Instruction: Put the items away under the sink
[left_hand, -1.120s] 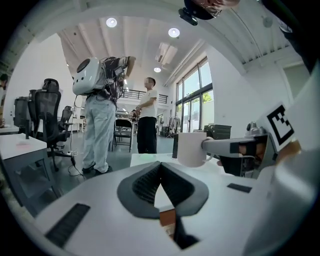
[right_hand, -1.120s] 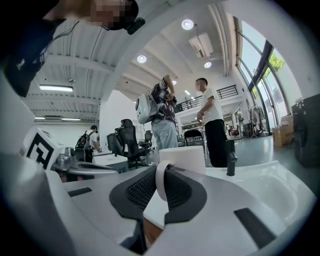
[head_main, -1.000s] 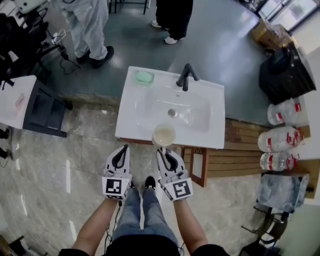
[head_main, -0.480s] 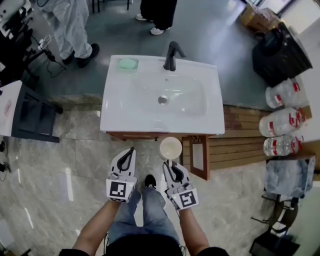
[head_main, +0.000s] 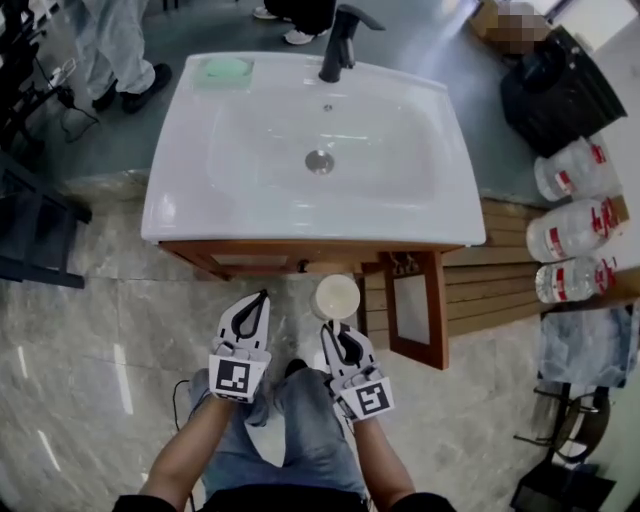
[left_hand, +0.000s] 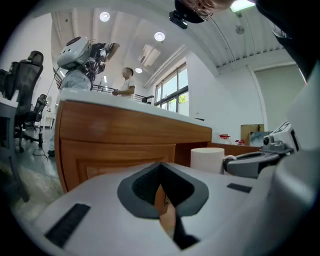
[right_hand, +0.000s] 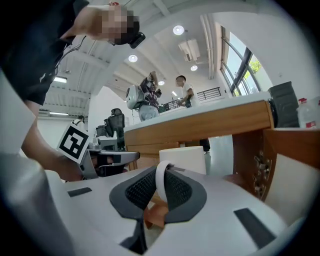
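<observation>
Sink cabinet (head_main: 250, 258) open. Right gripper (head_main: 335, 328) clamps 1 mug (head_main: 335, 296) by handle (right_hand: 161, 182): light, rigid, likely fragile; good hold. Left gripper (head_main: 260, 300) closed, empty.

Bright, even light from ceiling spots (left_hand: 159, 36); sheen on sink (head_main: 420, 205); glare streaks on floor (head_main: 119, 370). Gripper views fisheye-warped, dark corners, foreground soft.

A white washbasin (head_main: 170, 215) fills the upper centre of the head view, set on a wooden cabinet (head_main: 250, 258). A green soap bar (head_main: 224, 70) lies on its upper left corner and a black tap (head_main: 338, 45) stands at its top edge. The cabinet door (head_main: 415, 310) hangs open at lower right. Pale marble floor (head_main: 90, 340) spreads across the left and bottom; three clear water bottles (head_main: 572, 228) lie at the right edge.
</observation>
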